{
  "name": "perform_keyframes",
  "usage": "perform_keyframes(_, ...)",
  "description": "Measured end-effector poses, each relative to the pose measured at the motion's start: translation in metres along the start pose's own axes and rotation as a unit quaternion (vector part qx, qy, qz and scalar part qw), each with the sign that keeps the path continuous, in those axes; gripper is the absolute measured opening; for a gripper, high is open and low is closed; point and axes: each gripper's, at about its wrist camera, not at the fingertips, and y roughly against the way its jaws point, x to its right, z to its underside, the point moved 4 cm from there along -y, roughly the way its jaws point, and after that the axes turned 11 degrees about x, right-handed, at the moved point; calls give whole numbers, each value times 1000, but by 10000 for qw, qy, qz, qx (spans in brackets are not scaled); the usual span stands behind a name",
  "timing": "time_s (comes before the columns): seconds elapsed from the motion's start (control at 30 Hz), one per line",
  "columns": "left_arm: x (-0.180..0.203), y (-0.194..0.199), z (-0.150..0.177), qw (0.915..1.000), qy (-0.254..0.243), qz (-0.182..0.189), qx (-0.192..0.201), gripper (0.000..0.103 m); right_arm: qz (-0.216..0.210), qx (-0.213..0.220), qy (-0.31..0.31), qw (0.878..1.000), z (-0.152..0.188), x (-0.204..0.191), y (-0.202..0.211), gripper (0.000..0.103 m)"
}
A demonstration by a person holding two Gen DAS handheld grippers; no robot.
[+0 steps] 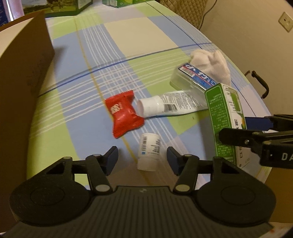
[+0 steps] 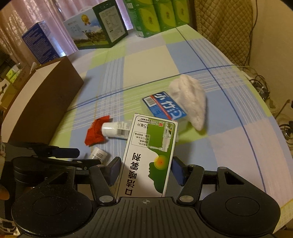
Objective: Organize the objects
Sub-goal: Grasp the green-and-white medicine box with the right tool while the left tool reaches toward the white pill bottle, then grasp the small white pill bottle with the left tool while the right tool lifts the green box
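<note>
My right gripper (image 2: 145, 170) is shut on a green-and-white medicine box (image 2: 148, 161), held above the checked tablecloth (image 2: 146, 60); the left wrist view shows this box (image 1: 225, 117) at the right. My left gripper (image 1: 142, 160) is open, low over the table, with a small white bottle (image 1: 149, 151) lying between its fingers, untouched. Beyond it lie a red candy packet (image 1: 124, 114), a white tube (image 1: 164, 106), a clear case with a blue label (image 1: 190, 80) and a white cloth (image 1: 210, 62).
An open brown cardboard box (image 1: 23, 73) stands along the left. At the table's back are green cartons (image 2: 157, 16), a milk carton box (image 2: 95, 27) and a blue box (image 2: 40, 42). The table's rounded edge (image 2: 265, 119) runs down the right, cables beyond it.
</note>
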Motion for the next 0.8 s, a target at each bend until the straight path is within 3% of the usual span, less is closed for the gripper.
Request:
perform_keyframes(0.27,9,-14,-1,9999,-125,-67,-58,35,94,-47,-103,9999,5,14,5,56)
perform_keyframes(0.37,11,-18,-2,9999,-137,-85,-57,23,92,-58,-87,9999,5,16,6,56)
perform_keyframes(0.8,8,7,-6,9998,105,-61,182,23,-25,-53,90,9999,2,11,8,56)
